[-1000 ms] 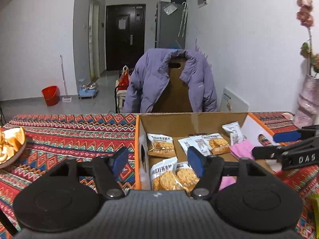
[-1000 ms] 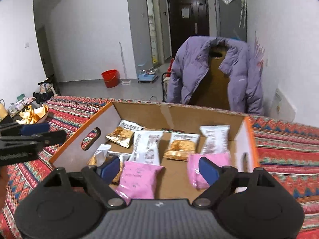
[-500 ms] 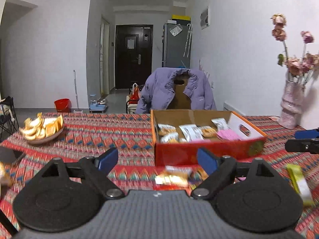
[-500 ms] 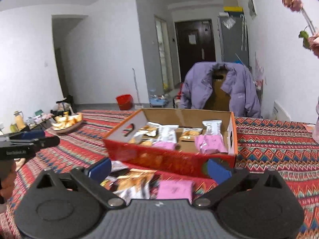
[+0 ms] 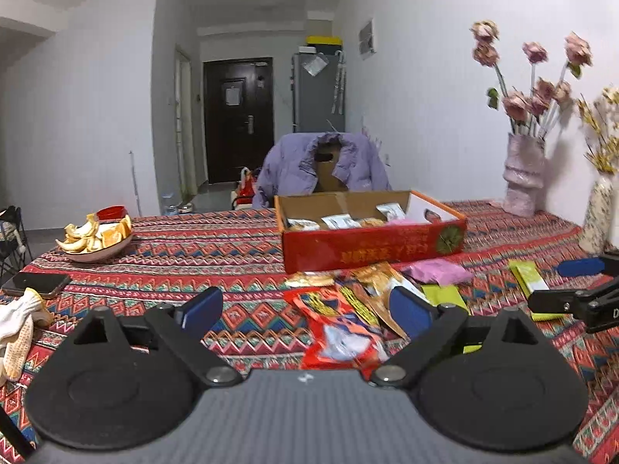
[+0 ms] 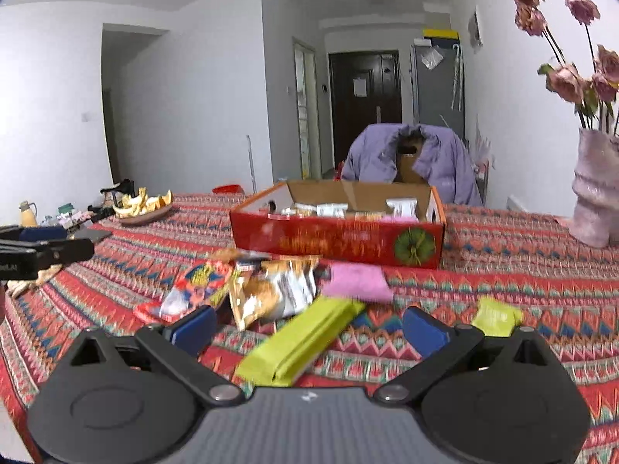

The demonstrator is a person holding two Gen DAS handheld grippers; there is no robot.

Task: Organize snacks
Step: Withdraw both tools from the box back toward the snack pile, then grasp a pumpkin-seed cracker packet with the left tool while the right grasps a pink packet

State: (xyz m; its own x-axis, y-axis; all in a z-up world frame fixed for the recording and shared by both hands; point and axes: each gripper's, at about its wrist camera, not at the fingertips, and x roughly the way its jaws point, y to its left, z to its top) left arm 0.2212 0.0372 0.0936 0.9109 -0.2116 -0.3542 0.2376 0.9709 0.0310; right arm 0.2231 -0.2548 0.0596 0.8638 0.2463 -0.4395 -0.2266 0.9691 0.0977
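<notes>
A red cardboard box [image 5: 371,245] [image 6: 340,237] with several snack packets inside stands mid-table. Loose snacks lie in front of it: a red packet [image 5: 340,332] [image 6: 189,290], a gold and silver packet [image 6: 271,290], a pink packet [image 5: 439,272] [image 6: 358,288], a long green packet [image 6: 301,342] and a small green packet [image 6: 497,315]. My left gripper [image 5: 305,311] is open and empty, low over the red packet. My right gripper [image 6: 307,326] is open and empty, over the long green packet.
A bowl of orange peels [image 5: 96,237] sits at the left, with a phone [image 5: 36,284] and a white glove [image 5: 17,328] near the left edge. Vases with flowers [image 5: 522,178] [image 6: 595,193] stand at the right by the wall. A chair with a purple jacket [image 5: 321,170] is behind the table.
Both grippers have pulled back from over the box towards the near side of the table and dropped lower. The loose snacks in front of the box have come into view. Both stay open.
</notes>
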